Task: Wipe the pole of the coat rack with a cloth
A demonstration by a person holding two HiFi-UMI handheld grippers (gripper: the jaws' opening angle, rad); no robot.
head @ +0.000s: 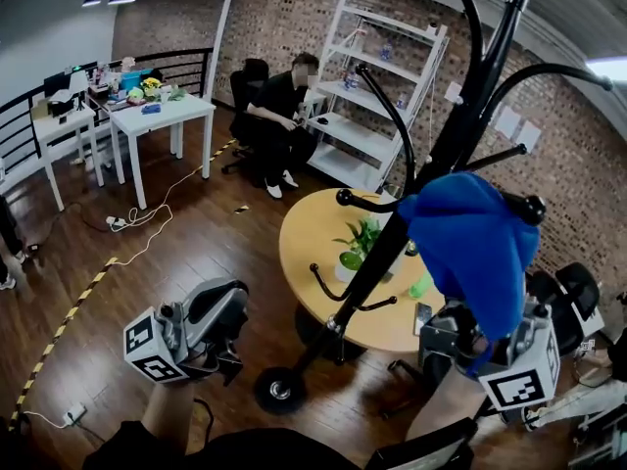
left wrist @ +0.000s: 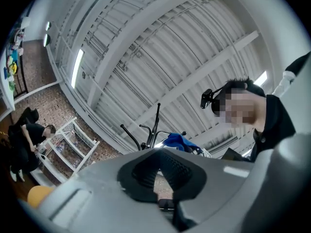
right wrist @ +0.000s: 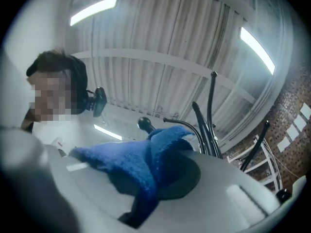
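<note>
Between the right gripper's (right wrist: 150, 181) jaws a bunched fold of the blue cloth (right wrist: 129, 161) is pinched, and the rest flops loose. It looks soft, light and limp, so it is best held by a fold that leaves a broad flap free. That hand is raised at near right, the cloth just beside the coat rack's black pole (head: 382, 251); contact is unclear. The left gripper (head: 211, 329), jaws together and empty, hangs low at near left.

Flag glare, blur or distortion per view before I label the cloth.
Head view: strong fisheye bending, but the blue terry cloth and black metal coat rack pole are sharp. Left gripper view: bright ceiling strip light, soft near foreground. Right gripper view: glaring ceiling lamps, cloth slightly blurred up close.
</note>
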